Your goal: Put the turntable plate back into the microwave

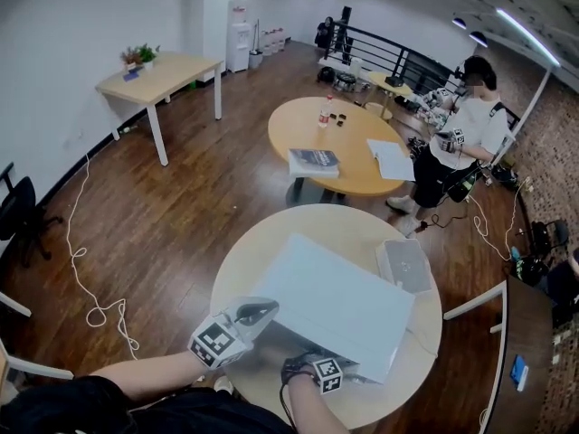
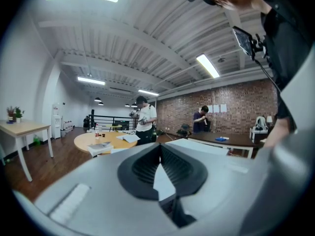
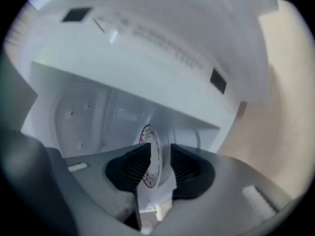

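Jaws of the right claw [image 3: 160, 149] stand apart, with the turntable plate [image 3: 150, 157] between them. The plate is seen edge-on and upright, its rim printed with a speckled red-and-dark pattern. It sits close against the left pad [image 3: 132, 168], and a clear gap separates it from the other pad, so nothing is pressing on it. Just beyond the tips opens the white cavity of the microwave [image 3: 93, 117]. The plate is at the cavity's mouth, but whether its lower edge rests on the cavity floor cannot be told. No other contents can be made out inside. In the head view the right claw [image 1: 314, 366] is low against the front of the microwave [image 1: 336, 302], which sits on a round pale wooden surface [image 1: 271, 231]. The left claw [image 2: 160, 149] is closed at the tips and holds nothing. It hovers by the microwave's near left top corner [image 1: 261, 311]. A smaller white box [image 1: 404, 265] stands just beside the microwave on the same surface. Farther off, a second round table [image 1: 357, 183] carries a book [image 1: 314, 160], a bottle [image 1: 324, 116] and papers [image 1: 393, 159], and a person [image 1: 461, 138] stands next to it.
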{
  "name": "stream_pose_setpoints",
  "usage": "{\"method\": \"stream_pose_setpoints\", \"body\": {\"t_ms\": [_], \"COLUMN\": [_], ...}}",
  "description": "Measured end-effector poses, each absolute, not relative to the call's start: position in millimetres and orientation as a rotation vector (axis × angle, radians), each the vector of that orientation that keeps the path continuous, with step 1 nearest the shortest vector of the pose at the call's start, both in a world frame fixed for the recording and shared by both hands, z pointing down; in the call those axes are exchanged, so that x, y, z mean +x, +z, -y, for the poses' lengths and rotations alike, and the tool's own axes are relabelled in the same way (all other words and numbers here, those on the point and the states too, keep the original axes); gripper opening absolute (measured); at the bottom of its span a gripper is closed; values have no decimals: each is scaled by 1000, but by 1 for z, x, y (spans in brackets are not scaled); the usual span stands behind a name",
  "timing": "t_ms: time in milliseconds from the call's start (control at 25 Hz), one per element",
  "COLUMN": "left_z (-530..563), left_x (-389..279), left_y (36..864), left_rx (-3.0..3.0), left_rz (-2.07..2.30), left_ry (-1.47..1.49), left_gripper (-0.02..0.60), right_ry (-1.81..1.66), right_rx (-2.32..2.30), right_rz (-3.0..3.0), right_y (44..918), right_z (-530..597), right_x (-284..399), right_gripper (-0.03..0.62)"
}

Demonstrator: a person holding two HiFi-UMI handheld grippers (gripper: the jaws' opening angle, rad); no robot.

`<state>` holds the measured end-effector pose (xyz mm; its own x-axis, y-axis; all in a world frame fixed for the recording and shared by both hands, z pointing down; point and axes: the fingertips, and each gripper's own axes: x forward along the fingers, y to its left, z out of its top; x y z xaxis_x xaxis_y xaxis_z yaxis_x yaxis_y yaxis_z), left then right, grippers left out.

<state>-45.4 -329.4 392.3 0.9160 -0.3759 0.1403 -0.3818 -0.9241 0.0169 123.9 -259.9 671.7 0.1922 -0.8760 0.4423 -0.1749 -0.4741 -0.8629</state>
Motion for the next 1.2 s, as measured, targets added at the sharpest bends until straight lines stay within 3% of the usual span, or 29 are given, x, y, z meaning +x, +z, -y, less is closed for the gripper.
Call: {"method": "stream_pose_setpoints", "body": {"t_ms": [840, 1200], "left_z": [257, 265], "left_x": [-63, -60], "left_y": [376, 368], "left_rx": [2977, 2952], "left_rz": [543, 503], "left_ry": [123, 98], "left_gripper": [6, 6], "right_ry": [-1101, -906], "right_rx": [-1957, -2033], "right_rz": [-1639, -1889], "right_y": [568, 511], "right_z": [155, 163], "right_x": [88, 71], "right_gripper": [118, 118]}}
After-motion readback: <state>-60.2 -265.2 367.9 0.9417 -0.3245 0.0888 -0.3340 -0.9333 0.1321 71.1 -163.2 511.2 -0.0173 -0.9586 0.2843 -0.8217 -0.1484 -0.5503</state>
